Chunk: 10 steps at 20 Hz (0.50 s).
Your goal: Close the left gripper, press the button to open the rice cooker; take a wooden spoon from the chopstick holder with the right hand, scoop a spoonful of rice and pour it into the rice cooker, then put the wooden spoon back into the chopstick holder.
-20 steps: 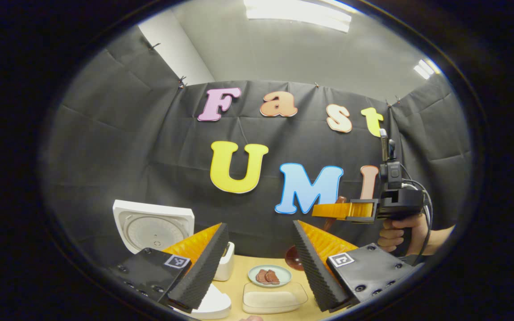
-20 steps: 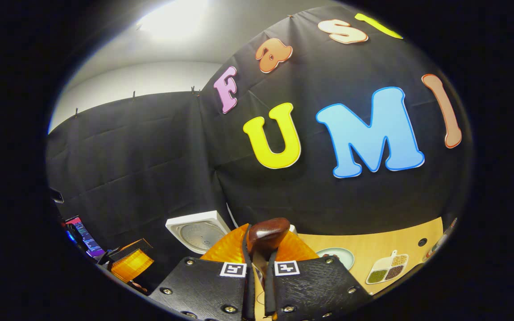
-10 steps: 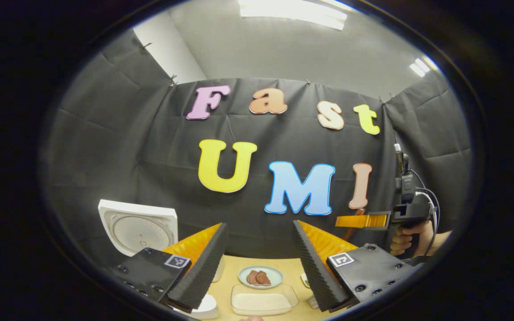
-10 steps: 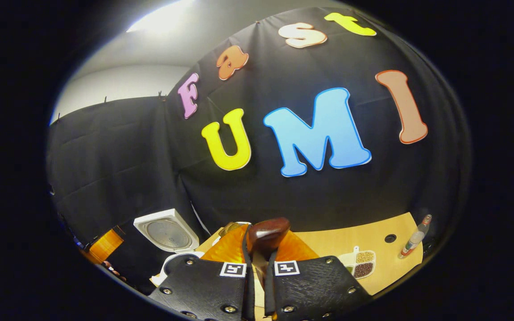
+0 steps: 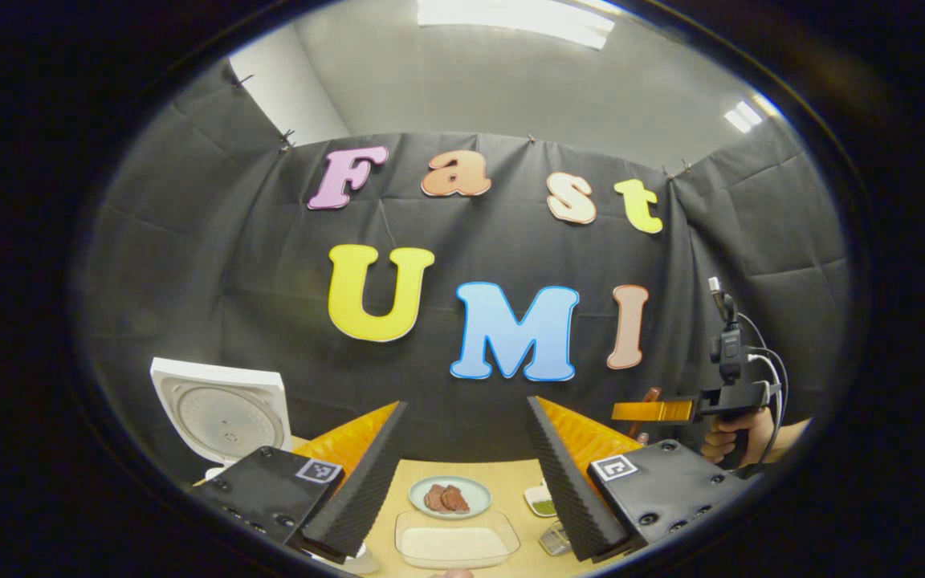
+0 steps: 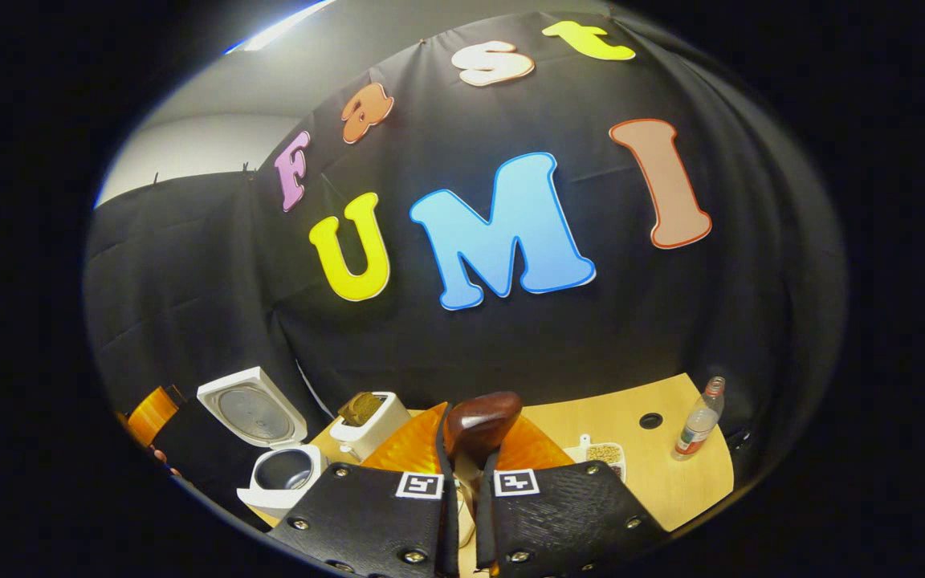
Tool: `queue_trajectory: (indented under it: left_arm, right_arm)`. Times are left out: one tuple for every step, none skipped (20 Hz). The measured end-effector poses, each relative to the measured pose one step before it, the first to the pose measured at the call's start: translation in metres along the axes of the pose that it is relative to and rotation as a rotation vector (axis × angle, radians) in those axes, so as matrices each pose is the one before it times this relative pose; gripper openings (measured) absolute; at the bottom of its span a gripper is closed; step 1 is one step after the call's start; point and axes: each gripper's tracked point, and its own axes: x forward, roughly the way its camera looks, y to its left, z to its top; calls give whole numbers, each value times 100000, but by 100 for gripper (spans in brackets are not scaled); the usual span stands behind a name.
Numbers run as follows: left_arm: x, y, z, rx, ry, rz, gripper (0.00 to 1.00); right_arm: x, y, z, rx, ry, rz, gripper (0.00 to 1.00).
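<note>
So the right gripper [image 6: 462, 482] has its two fingers squeezed onto the handle of the wooden spoon [image 6: 478, 421], and the dark rounded end pokes up between them, so the spoon's long axis runs pretty much along the fingers and out ahead of the gripper. The thing that matters next, I'd guess, is the tray of rice [image 5: 456, 544]: from the left gripper [image 5: 462, 474] it sits low on the table [image 6: 655, 474], straight ahead between the spread-apart, empty fingers. In that same view the right gripper [image 5: 655, 411] hangs high and off to the right, above the table, so it has to come down and inward to scoop. The rice cooker [image 6: 278, 474] is already open, lid [image 6: 252, 411] tipped up, off to the right gripper's left, with the chopstick holder [image 6: 366, 424] just beside it. Compared to a second ago, the right gripper view has swung so the cooker's pot and a bottle [image 6: 697, 421] are now visible, and from the left gripper view the right gripper has dropped lower and further right.
</note>
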Motion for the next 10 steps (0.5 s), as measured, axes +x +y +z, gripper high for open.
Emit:
queue_trajectory:
  left_arm:
    - [101, -66, -66, -141, 584, -334, 94]
    - [-124, -155, -247, -128, 509, -255, 94]
    - [82, -183, -99, -65, 469, -337, 94]
    - [49, -174, -120, 170, 677, -275, 97]
    - [-74, -78, -212, 421, 730, -171, 100]
    - [90, -76, 18, 578, 463, -144, 97]
    - [-118, -206, -99, 453, 404, -191, 98]
    - [-46, -152, -88, 288, 703, -339, 100]
    - [1, -128, -254, 312, 651, -95, 97]
    - [-3, -47, -95, 286, 542, -94, 94]
  right_arm:
    - [39, -656, -188, 147, 128, -1645, 9]
    - [-49, -584, -326, 372, 71, -1467, 9]
    - [-18, -645, -426, 491, 242, -1988, 9]
    - [107, -735, -524, 890, 727, -2761, 9]
    - [-78, -537, -703, 1309, 762, -2254, 9]
    - [90, -293, -457, 1632, 380, -1074, 9]
    - [119, -158, -473, 1596, 306, -640, 8]
    - [109, -166, -452, 966, 468, -550, 8]
    - [52, -412, -505, -27, 334, -794, 8]
    - [131, -411, -573, -773, 795, -1363, 8]
